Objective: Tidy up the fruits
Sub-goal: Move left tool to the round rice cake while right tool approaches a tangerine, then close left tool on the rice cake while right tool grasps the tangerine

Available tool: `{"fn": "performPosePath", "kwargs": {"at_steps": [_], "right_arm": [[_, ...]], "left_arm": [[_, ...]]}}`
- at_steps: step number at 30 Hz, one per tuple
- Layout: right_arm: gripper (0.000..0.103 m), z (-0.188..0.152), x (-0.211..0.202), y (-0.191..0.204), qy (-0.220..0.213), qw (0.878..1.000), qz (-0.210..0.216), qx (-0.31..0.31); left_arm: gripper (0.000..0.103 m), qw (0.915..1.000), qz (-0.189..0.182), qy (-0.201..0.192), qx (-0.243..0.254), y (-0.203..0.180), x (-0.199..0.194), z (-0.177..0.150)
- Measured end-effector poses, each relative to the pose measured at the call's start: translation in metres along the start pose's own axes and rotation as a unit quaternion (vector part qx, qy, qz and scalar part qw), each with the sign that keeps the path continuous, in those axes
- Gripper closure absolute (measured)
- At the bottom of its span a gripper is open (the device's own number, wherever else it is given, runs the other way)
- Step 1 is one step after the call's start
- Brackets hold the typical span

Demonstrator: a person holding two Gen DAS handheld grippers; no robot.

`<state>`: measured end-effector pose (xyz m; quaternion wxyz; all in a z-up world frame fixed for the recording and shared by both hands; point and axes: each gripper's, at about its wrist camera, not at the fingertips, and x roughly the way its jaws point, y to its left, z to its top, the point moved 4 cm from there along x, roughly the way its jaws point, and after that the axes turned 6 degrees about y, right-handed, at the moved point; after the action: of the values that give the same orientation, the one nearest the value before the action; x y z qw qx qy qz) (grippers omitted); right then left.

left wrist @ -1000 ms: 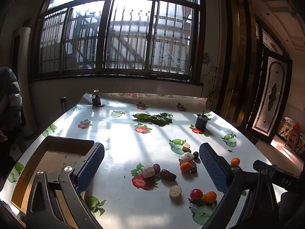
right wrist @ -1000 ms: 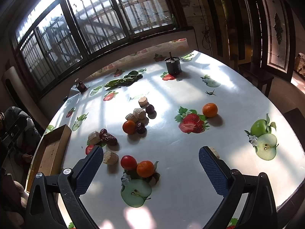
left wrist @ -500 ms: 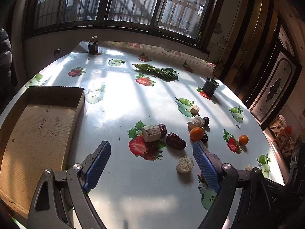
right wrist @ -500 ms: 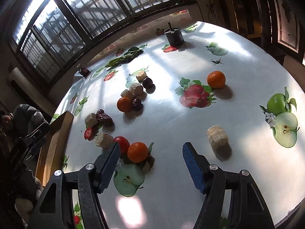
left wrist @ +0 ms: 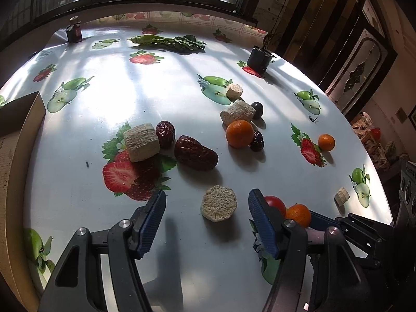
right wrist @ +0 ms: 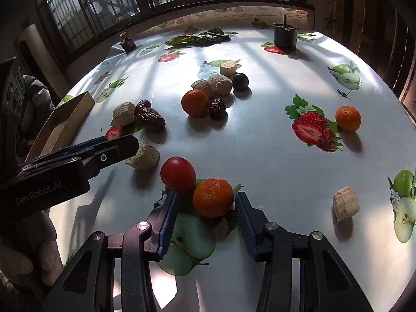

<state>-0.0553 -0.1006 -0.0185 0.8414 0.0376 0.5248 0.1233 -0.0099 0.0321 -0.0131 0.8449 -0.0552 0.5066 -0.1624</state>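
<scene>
Fruits scattered on table [left wrist: 182, 260] (box [left wrist: 15, 140] at left edge). Both grippers came down low: left gripper [left wrist: 207, 205] open around beige chunk [left wrist: 218, 206], right gripper [right wrist: 206, 209] open around tangerine [right wrist: 213, 197]. Nothing grasped; closing likely next.

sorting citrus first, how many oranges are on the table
3: nearest orange between the right gripper fingers, middle orange beside a dark date, far orange by the printed strawberry. None seem hidden.

left wrist: low, near table [left wrist: 182, 98] | right wrist: same | shared: tomato [right wrist: 177, 173]
</scene>
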Motion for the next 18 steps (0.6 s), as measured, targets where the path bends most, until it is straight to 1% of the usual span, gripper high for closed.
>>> {"fn": "performPosePath", "kwargs": {"at_steps": [1, 3, 8, 10, 11, 12, 15, 18], "right_arm": [[0.068, -0.001, 0.0, -0.001, -0.002, 1.0, -0.003, -0.002], [0.069, -0.001, -0.001, -0.002, 0.0, 1.0, -0.004, -0.003], [0.068, 0.002, -0.001, -0.005, 0.009, 1.0, -0.001, 0.002], [0.068, 0.005, 0.001, -0.003, 0.011, 1.0, -0.003, 0.001], [0.068, 0.005, 0.002, -0.002, 0.012, 1.0, -0.006, 0.0], [0.068, 0.006, 0.002, -0.001, 0.012, 1.0, -0.008, 0.001], [0.07, 0.005, 0.001, 0.002, 0.011, 1.0, -0.016, 0.003], [0.07, 0.002, -0.005, 0.004, 0.002, 1.0, -0.01, 0.005]], "left_arm": [[0.048, 1.0, -0.001, 0.006, 0.002, 0.0, 0.003, -0.001], [0.054, 0.9998, -0.007, 0.016, 0.003, -0.001, 0.008, -0.001], [0.054, 0.9998, 0.006, 0.009, 0.017, -0.006, 0.011, 0.001], [0.054, 0.9994, 0.019, 0.006, 0.028, -0.009, 0.012, 0.001], [0.056, 0.9992, 0.022, 0.005, 0.031, -0.01, 0.012, 0.001], [0.074, 0.9992, 0.021, 0.006, 0.032, -0.01, 0.012, 0.0], [0.074, 0.9997, 0.007, 0.008, 0.022, -0.007, 0.006, -0.002], [0.074, 0.9998, -0.01, -0.011, 0.015, -0.003, -0.013, -0.005]]}}
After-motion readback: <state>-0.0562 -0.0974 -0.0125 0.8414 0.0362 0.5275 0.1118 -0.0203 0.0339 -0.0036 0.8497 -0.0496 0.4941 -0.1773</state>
